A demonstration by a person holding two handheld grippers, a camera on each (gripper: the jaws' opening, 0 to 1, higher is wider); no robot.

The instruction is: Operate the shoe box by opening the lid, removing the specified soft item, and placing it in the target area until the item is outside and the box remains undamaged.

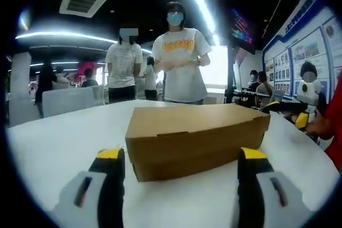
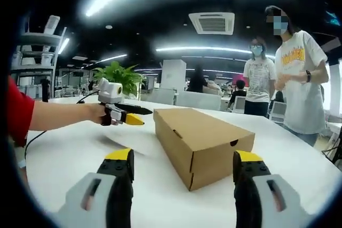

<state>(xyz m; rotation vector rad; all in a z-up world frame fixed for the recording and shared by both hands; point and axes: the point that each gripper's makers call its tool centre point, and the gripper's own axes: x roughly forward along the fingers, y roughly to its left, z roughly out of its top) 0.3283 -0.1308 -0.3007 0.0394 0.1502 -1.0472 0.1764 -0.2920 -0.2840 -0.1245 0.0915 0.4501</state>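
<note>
- Our left gripper (image 1: 183, 164) has its yellow-tipped jaws spread wide and holds nothing; they sit low over the white table (image 1: 59, 142), just short of the box.
- Our right gripper (image 2: 184, 169) is equally wide apart and empty, facing a corner of the box.
- The cardboard shoe box (image 1: 195, 137) rests flat on the table between both grippers, lid closed.
- In the right gripper view, a hand (image 2: 98, 113) holds the left gripper beside the box.
- Two masked people (image 1: 181, 60) stand behind the table.
</note>
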